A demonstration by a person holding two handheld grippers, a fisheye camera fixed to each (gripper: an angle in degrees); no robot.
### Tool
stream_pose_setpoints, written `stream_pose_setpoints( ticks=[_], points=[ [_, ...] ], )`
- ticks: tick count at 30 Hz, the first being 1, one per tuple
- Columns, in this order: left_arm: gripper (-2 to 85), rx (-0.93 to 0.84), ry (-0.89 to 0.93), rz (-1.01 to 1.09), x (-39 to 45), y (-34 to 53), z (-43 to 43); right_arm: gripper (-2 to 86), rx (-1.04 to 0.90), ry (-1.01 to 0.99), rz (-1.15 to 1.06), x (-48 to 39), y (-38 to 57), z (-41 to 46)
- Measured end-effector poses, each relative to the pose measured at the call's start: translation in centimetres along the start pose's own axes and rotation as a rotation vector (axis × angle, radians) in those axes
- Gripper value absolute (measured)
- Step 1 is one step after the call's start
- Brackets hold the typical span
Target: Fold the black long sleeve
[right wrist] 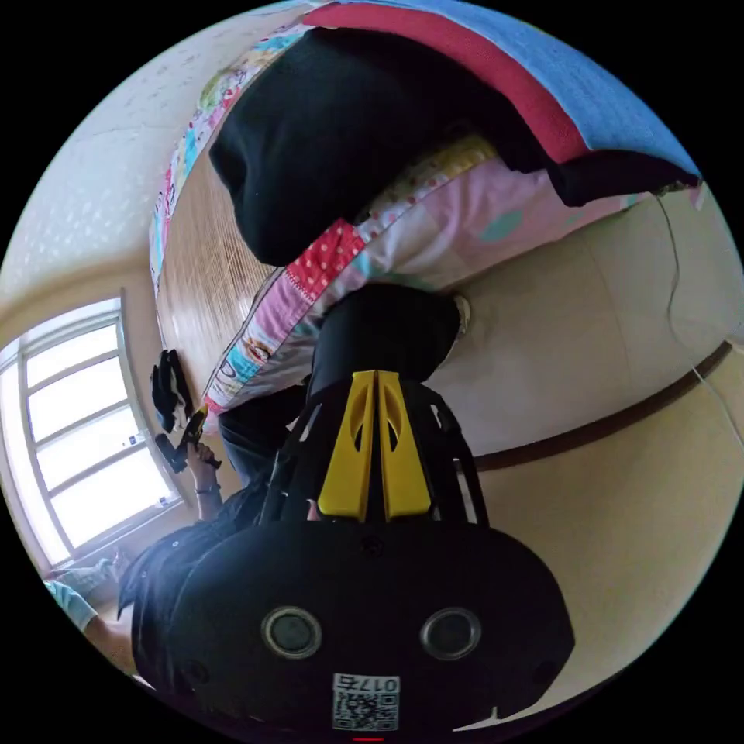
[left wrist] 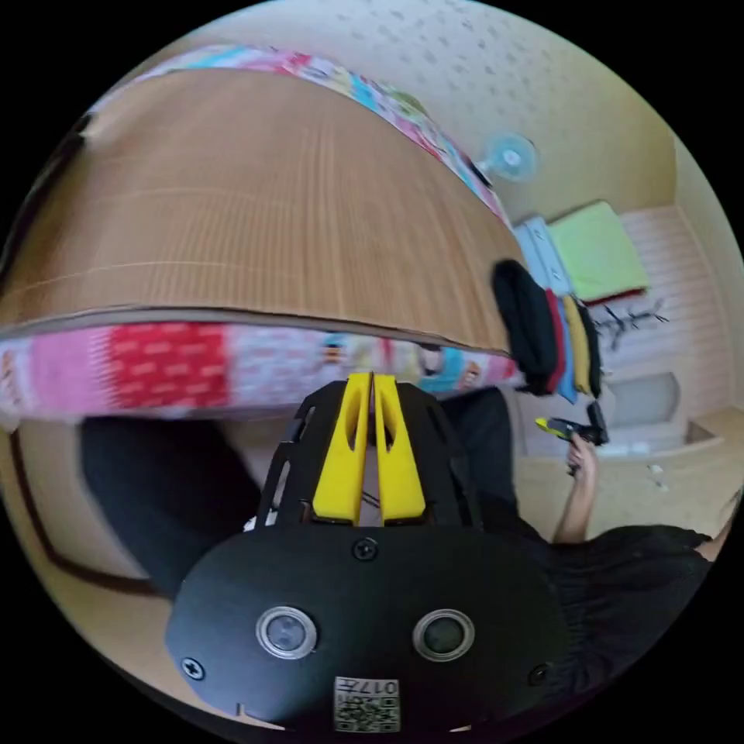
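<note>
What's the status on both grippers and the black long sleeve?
Left gripper shut, empty. Right gripper shut, empty. Black long sleeve heaped beside red and blue folded clothes at the patchwork mattress edge. Bamboo mat bare.

Cream walls [left wrist: 589, 93], a bright window [right wrist: 85, 434], a patchwork-edged bed [left wrist: 232, 364].

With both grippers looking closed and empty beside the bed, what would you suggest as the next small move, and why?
Probably bring the right gripper up to the black garment draped over the mattress edge and open its jaws. Both it and the left gripper have their jaws together with nothing between them, so the folding needs a grasp first.
</note>
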State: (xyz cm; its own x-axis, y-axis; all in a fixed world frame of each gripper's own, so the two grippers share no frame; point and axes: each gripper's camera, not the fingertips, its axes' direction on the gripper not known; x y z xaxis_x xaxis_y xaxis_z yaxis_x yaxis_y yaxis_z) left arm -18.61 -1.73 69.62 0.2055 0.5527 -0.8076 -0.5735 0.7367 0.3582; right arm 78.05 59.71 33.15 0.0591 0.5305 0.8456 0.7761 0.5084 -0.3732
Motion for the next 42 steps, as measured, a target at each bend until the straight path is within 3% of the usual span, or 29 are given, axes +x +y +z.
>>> stream_pose_setpoints(
  ticks=[3,8,14,17,20,23,28,31,33,36,39,42],
  points=[
    [6.8,0.209,-0.196,-0.150,-5.0,2.6,-8.0,0.3,-0.023,-0.095,-0.002,-1.6,-1.9,-1.5],
    [13.8,0.535,-0.230,-0.262,-10.3,2.1,-19.2,0.4,-0.020,-0.182,-0.207,-10.2,-3.5,-4.1],
    [15.2,0.539,-0.490,-0.215,-10.8,-8.4,-23.1,0.3,-0.136,-0.354,-0.335,-14.5,-3.5,-2.9],
    [13.0,0.377,-0.615,-0.292,-13.8,-13.1,-19.1,0.3,-0.082,-0.393,-0.333,-13.4,-2.3,-3.9],
    [5.6,0.399,-0.546,-0.374,-13.0,-14.5,-18.5,0.3,-0.017,-0.383,-0.282,-10.7,-1.0,-6.0],
    [4.3,0.533,-0.357,-0.240,-7.9,-15.9,-21.0,0.3,0.064,-0.438,-0.214,-7.2,0.0,-8.7],
    [4.3,0.711,0.216,0.285,6.4,-15.4,-24.7,0.3,0.159,-0.600,-0.252,-5.1,0.4,-12.3],
    [4.4,0.656,0.427,0.498,12.2,-11.8,-21.9,0.3,0.147,-0.558,-0.300,-6.3,0.1,-12.6],
    [4.5,0.610,0.508,0.519,13.2,-9.3,-18.2,0.3,0.115,-0.537,-0.327,-6.9,-0.2,-12.1],
    [4.8,0.450,0.509,0.403,11.6,-5.3,-9.0,0.3,0.076,-0.550,-0.322,-6.3,-0.7,-10.7],
    [5.9,0.217,0.298,0.158,8.0,-0.9,1.3,0.3,0.043,-0.641,-0.286,-4.5,-1.4,-9.1],
    [7.8,0.159,0.282,0.073,6.6,3.9,6.1,0.3,0.020,-0.699,-0.272,-3.1,-1.9,-7.9]
  ],
)
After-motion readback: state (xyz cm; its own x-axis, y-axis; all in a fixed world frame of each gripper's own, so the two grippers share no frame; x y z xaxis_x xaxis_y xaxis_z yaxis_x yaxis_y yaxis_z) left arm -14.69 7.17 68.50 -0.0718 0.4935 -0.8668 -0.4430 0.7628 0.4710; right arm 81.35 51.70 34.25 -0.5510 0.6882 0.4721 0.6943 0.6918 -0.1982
